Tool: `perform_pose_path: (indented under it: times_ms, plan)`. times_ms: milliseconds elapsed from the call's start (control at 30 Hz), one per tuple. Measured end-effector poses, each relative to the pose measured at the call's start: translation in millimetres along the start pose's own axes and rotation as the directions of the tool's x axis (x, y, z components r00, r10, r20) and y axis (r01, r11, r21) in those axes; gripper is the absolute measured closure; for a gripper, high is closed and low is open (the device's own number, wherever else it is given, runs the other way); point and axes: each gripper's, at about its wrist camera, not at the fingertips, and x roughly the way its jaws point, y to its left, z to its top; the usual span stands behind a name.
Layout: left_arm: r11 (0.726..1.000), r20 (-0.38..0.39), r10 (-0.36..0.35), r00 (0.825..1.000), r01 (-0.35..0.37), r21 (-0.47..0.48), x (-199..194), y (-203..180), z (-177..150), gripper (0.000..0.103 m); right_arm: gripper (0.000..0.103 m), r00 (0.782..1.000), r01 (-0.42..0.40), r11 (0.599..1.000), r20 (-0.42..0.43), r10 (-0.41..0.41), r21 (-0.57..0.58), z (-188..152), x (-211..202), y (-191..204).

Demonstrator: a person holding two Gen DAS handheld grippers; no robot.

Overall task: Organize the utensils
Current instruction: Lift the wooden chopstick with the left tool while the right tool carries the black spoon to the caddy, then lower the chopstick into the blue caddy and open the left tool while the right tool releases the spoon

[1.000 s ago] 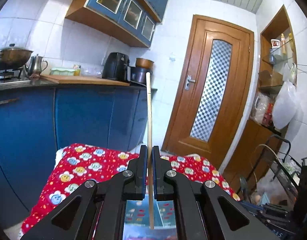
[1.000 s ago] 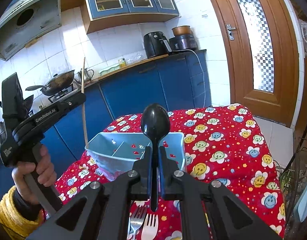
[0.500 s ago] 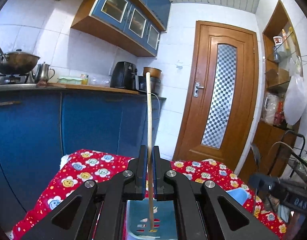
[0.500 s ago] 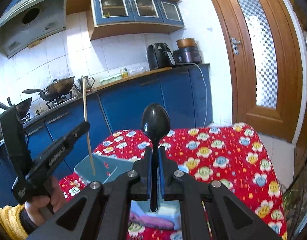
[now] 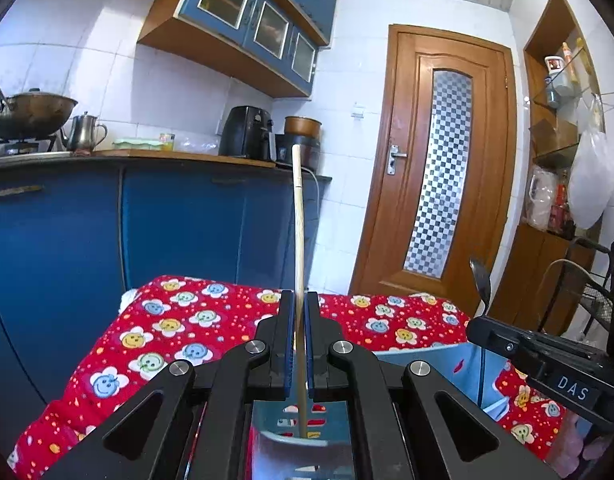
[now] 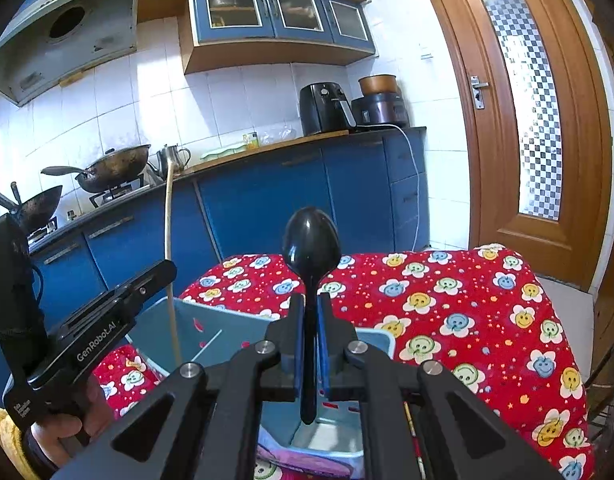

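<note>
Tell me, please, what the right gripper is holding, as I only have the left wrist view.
Observer: The right gripper has its fingers shut on a black spoon, bowl upward.
Operator: Is the handle over the caddy?
Observer: Yes, the handle's lower end hangs over the near section of the blue caddy; I cannot tell whether it touches.
Operator: And where is my chopstick from that side?
Observer: The chopstick stands nearly upright, with its lower end below the rim at the caddy's left end.
</note>
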Motion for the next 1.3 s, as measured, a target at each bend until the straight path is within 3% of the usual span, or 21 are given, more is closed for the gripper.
perform_pose_path:
  times_ms: [233, 367, 567, 900, 1100, 1300]
  plan:
    - [1.0, -0.067, -0.001, 0.998, 0.0, -0.019, 1, 3, -3, 0.096, 0.094, 1.0, 0.004, 1.0, -0.025, -0.004, 0.003, -5, -3, 2]
    - [1.0, -0.078, -0.007, 0.997, 0.006, -0.013, -5, 3, -3, 0.084, 0.08, 1.0, 0.002, 1.0, -0.023, -0.001, 0.019, -6, -8, 1]
    - [1.0, -0.094, -0.021, 0.995, 0.02, -0.009, -17, 0, -1, 0.075, 0.078, 1.0, 0.0, 1.0, -0.011, 0.001, 0.025, -5, -19, 4]
    - [0.999, -0.127, -0.05, 0.991, 0.05, -0.004, -36, -1, 6, 0.072, 0.076, 1.0, 0.007, 0.999, -0.013, -0.007, 0.049, 1, -37, -1]
    - [0.999, -0.174, -0.047, 0.984, 0.044, -0.018, -41, 4, 6, 0.071, 0.075, 0.994, 0.003, 0.999, -0.105, 0.001, 0.043, 11, -24, -2]
    - [0.999, -0.181, -0.039, 0.983, 0.036, -0.019, -47, 13, 8, 0.071, 0.058, 0.97, -0.018, 0.999, -0.24, 0.026, 0.036, 30, 5, -4]
